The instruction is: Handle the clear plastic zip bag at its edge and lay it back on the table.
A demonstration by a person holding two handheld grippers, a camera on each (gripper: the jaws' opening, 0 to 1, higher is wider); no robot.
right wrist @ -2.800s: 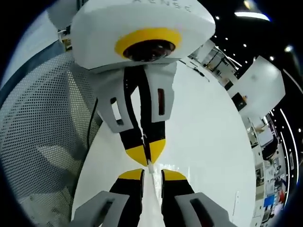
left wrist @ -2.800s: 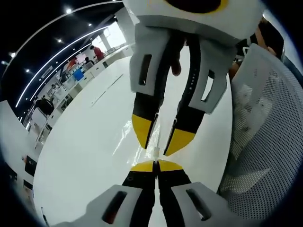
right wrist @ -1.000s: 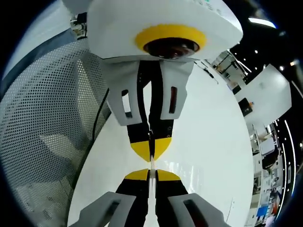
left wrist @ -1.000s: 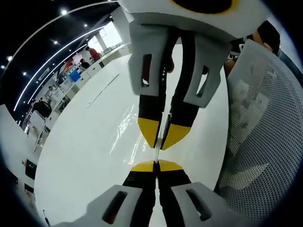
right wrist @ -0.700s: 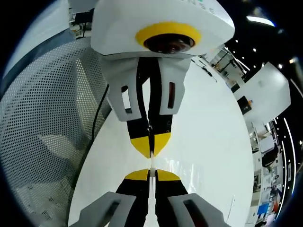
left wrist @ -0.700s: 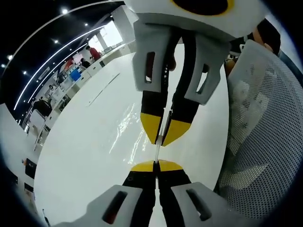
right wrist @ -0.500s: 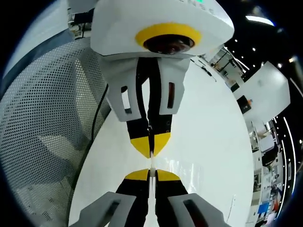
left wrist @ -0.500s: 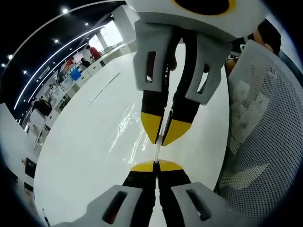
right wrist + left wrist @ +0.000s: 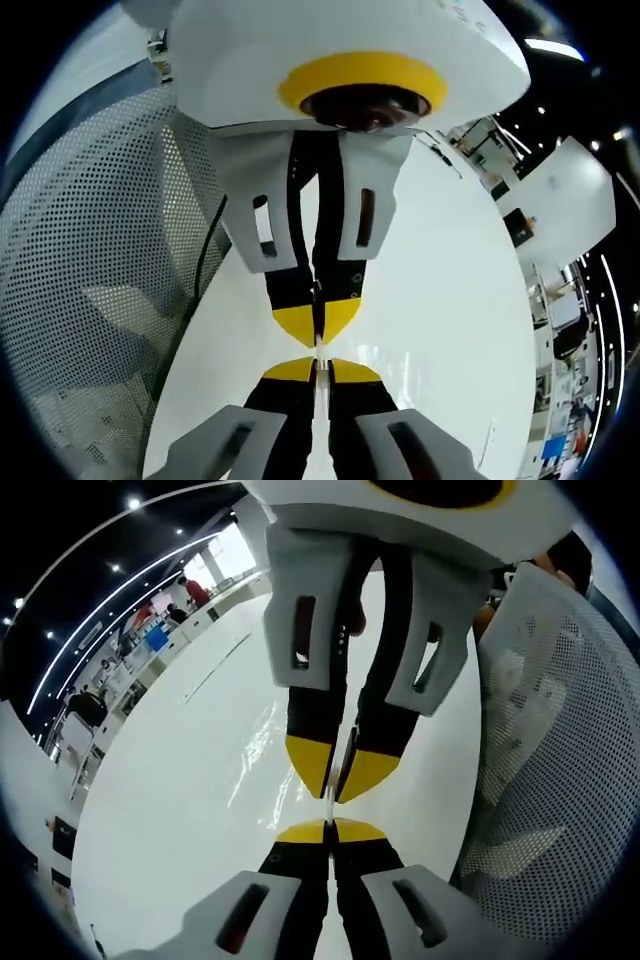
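Observation:
The clear zip bag (image 9: 262, 748) hangs over the white table (image 9: 170, 820), showing mostly as shiny creases. Its top edge runs as a thin strip (image 9: 319, 347) between the two grippers, which face each other tip to tip. In the left gripper view, my left gripper (image 9: 327, 830) is shut on that edge at the bottom. My right gripper (image 9: 338, 778) reaches in from above, shut on the same edge a short way along. In the right gripper view, my right gripper (image 9: 318, 370) is shut on the strip and the left gripper (image 9: 318, 322) hangs just above it.
A grey mesh chair back (image 9: 560, 770) stands close beside the table edge and also appears as the chair back (image 9: 90, 260), with a black cable (image 9: 203, 262) next to it. Desks and people (image 9: 150, 630) are far off past the table's end.
The right gripper, open 2.8 s ago, has shut on the bag's edge. Since then the two grippers' tips have drawn closer together.

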